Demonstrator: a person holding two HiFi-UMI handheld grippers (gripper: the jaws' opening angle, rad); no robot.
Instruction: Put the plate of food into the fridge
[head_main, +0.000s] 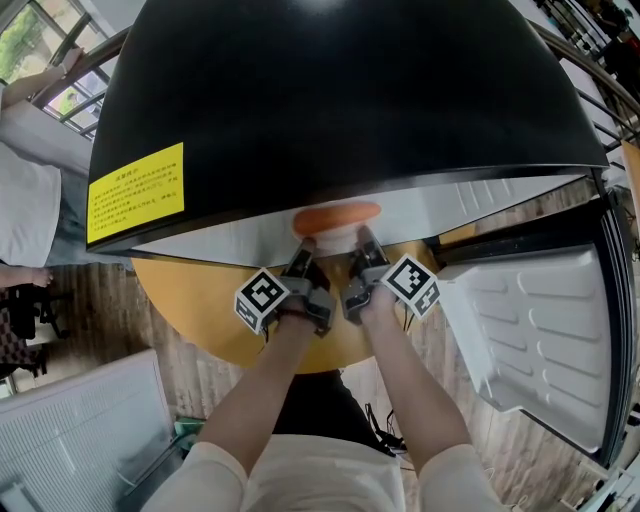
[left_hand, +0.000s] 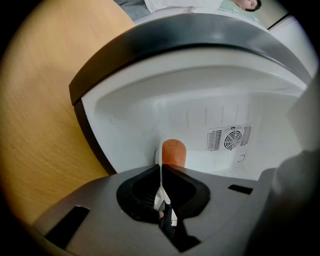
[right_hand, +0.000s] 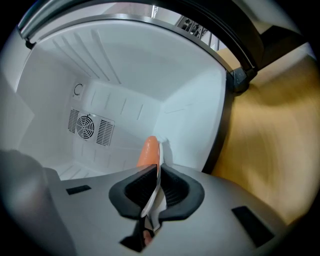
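Left tongs, right tongs on white, orange-topped plate

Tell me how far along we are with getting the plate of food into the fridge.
Done: the fridge has its door open. In hand: the left claw and right claw are each shut on the plate, holding it with its orange food at the fridge opening. Left: set it down inside, release, withdraw.
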